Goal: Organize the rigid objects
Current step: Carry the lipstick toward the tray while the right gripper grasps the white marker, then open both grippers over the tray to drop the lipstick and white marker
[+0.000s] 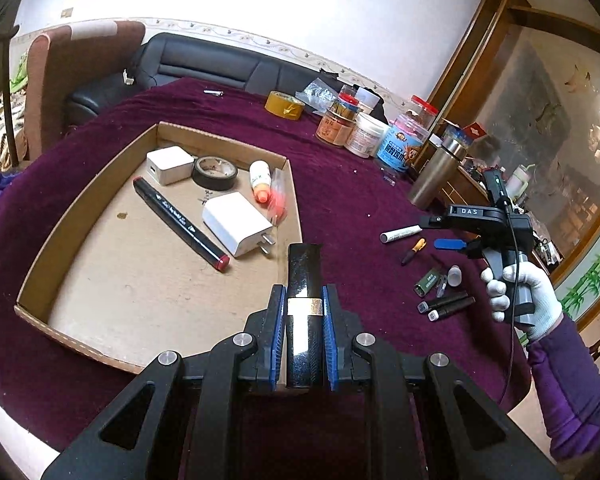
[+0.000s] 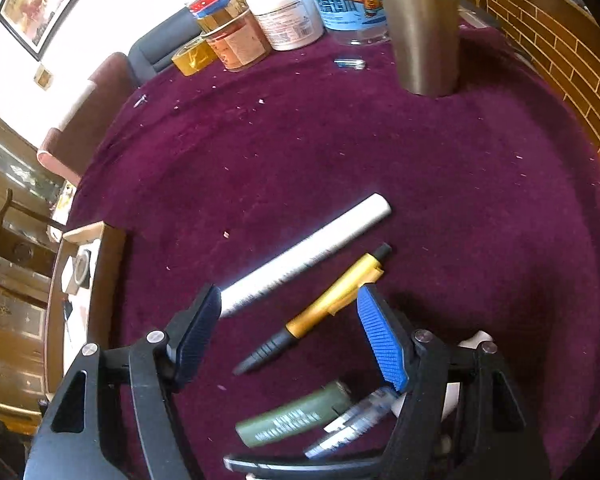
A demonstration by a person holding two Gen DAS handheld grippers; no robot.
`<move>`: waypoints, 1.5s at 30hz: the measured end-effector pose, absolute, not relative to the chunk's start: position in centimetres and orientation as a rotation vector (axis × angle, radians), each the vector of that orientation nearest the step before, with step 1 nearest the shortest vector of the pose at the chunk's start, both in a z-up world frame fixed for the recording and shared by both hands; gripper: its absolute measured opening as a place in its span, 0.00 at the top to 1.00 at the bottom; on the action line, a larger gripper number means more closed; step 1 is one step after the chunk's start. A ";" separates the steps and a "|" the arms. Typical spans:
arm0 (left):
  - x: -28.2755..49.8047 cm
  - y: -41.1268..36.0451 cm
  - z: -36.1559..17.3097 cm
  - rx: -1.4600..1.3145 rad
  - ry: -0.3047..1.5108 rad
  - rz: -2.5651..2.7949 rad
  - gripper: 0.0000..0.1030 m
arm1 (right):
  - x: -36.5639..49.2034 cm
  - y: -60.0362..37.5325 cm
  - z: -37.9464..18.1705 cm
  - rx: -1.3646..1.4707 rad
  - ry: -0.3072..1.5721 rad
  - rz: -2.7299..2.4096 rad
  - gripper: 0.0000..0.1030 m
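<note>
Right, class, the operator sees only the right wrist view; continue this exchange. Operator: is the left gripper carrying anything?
Observer: Yes, the left gripper is shut on a black tube with a silver band.
Operator: What's in the cardboard tray?
Observer: Two white chargers, a black tape roll, a red-tipped black marker and an orange-capped bottle.
Operator: Anything loose that I can't see?
Observer: Two dark markers lie on the cloth beside your gloved hand.

A glossy black tube with a silver band [image 1: 304,304] is clamped upright between blue fingers [image 1: 277,320] just beside the cardboard tray [image 1: 80,216], which holds a black marker [image 1: 180,224] and two white chargers [image 1: 236,228], while a white marker [image 2: 308,254] and a yellow pen [image 2: 324,304] lie outside it.
</note>
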State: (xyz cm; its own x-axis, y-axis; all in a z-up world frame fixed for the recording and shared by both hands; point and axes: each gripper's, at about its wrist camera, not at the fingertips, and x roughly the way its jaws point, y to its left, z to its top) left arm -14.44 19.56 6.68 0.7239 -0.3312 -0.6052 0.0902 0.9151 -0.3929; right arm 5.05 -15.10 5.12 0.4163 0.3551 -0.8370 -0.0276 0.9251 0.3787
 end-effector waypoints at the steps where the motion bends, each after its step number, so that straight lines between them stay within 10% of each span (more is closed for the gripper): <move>1: -14.4 19.7 6.5 -0.354 0.730 -0.238 0.86 | 5.6 -14.7 5.1 0.337 1.117 0.257 0.31; 18: -14.2 23.4 5.2 -0.410 0.742 -0.197 0.86 | 13.2 -10.7 3.0 0.277 1.164 -0.014 0.32; 27: -14.7 23.9 5.2 -0.420 0.735 -0.185 0.86 | 10.8 -7.8 3.0 0.111 1.102 0.081 0.89; 45: -7.4 26.7 4.0 -0.322 0.958 0.077 0.86 | 2.1 -2.4 10.3 0.342 1.003 0.637 0.88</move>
State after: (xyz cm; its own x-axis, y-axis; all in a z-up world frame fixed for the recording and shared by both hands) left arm -7.37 26.71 3.97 0.5765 -0.0768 -0.8135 -0.2063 0.9496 -0.2359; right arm 2.14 -2.38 10.29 0.3795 0.6377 -0.6703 -0.3361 0.7700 0.5423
